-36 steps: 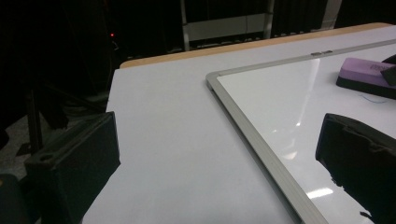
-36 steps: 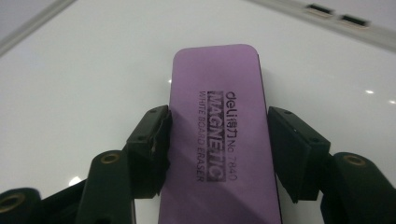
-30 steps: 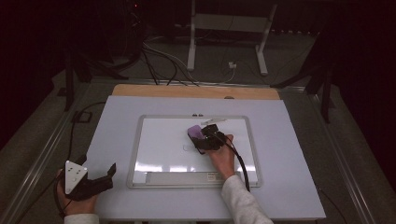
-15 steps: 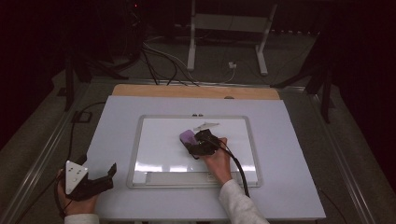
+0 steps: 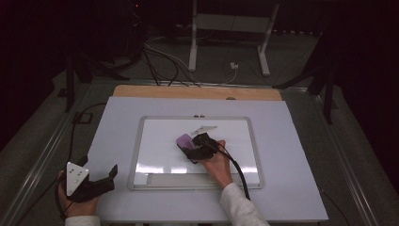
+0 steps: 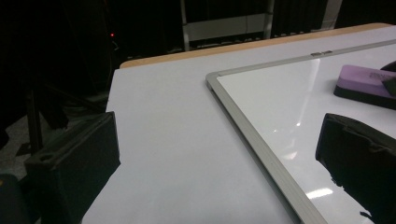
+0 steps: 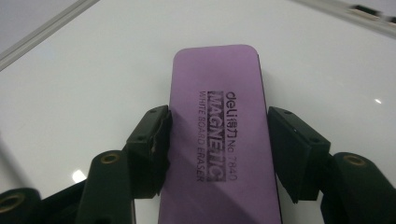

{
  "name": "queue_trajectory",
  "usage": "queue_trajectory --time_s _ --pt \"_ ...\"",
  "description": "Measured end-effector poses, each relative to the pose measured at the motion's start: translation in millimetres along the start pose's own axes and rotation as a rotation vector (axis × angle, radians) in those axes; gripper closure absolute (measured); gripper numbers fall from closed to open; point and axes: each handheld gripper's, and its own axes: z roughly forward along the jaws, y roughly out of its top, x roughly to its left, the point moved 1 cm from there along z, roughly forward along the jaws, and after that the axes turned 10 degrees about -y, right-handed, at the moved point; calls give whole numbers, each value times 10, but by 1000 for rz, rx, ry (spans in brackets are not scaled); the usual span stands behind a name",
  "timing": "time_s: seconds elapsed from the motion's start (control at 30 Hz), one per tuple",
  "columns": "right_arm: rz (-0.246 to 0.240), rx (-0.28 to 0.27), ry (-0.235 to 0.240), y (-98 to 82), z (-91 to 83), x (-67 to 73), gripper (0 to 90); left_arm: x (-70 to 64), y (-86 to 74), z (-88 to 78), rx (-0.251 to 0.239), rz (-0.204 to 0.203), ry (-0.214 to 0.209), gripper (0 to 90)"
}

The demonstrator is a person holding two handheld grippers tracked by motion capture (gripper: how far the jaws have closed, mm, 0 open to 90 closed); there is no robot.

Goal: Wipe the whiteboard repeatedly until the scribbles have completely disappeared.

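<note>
A white whiteboard [image 5: 136, 155] with a grey frame lies flat on the pale table. A purple magnetic whiteboard eraser [image 5: 184, 140] rests flat on the board's middle, and my right gripper [image 5: 189, 149] is shut on its long sides. In the right gripper view, both black pads press the eraser [image 7: 219, 93] and the gripper [image 7: 217, 140] points along it. My left gripper [image 5: 99, 165] rests at the table's near left corner, off the board, open with nothing in it. The left gripper view looks between its jaws [image 6: 210, 163] at the board's corner [image 6: 243, 126] and the eraser [image 6: 362, 79] farther off.
A pale grey streak [image 5: 203, 128] shows on the board just beyond the eraser. The board's tray strip [image 5: 179, 180] runs along its near edge. A wooden strip [image 5: 197, 92] borders the table's far side. Cables and a metal stand [image 5: 228, 42] are on the dark floor beyond.
My right gripper has slid the eraser leftward and a little nearer across the board. The left gripper has stayed where it was.
</note>
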Motion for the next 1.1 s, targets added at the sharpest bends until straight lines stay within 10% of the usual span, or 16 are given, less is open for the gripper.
queue_trajectory --time_s 0.27,0.57,1.1 --pt "85 10 -96 -9 -11 -230 419 16 -6 -5 -3 -7 2 5" --pt "7 -9 4 -48 -34 27 419 -8 2 7 1 1 0 6" --pt "78 7 -70 12 12 -106 418 7 -4 6 1 -2 -1 5"
